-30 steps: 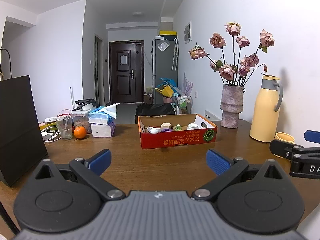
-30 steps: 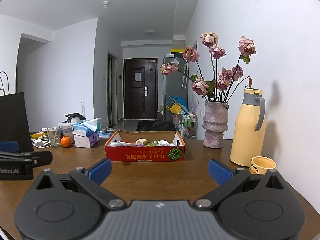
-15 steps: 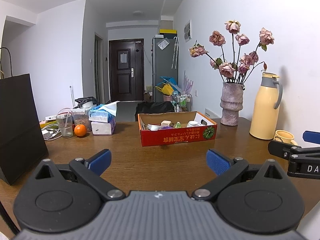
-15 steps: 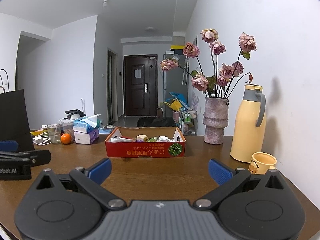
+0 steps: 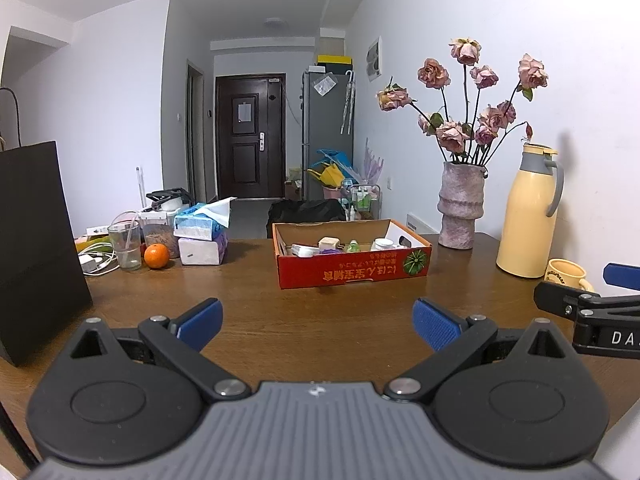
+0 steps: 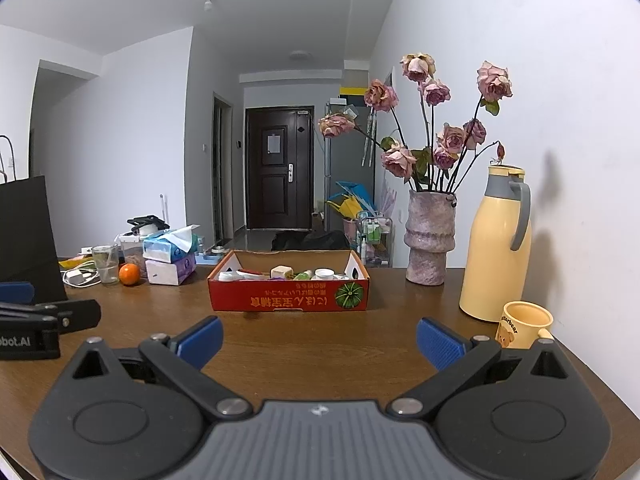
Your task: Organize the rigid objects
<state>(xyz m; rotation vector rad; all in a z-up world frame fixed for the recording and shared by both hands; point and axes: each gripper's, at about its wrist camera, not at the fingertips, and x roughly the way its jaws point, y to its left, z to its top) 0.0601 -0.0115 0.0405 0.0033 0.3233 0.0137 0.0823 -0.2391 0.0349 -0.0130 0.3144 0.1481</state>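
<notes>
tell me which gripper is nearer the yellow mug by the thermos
Right. The right gripper has the yellow mug just off its right finger; the left gripper sits farther left, beyond the right one.

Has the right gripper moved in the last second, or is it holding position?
Yes. In its own view the red box and yellow mug sit lower and larger, so the right gripper has risen and edged forward.

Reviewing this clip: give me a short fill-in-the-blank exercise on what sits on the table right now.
1. The small items sit inside a ____ cardboard box.
2. The vase holds dried ____.
3. The mug stands beside the yellow ____.
4. Both the left tool and right tool are ____.

Missing words: red; roses; thermos; open
</notes>
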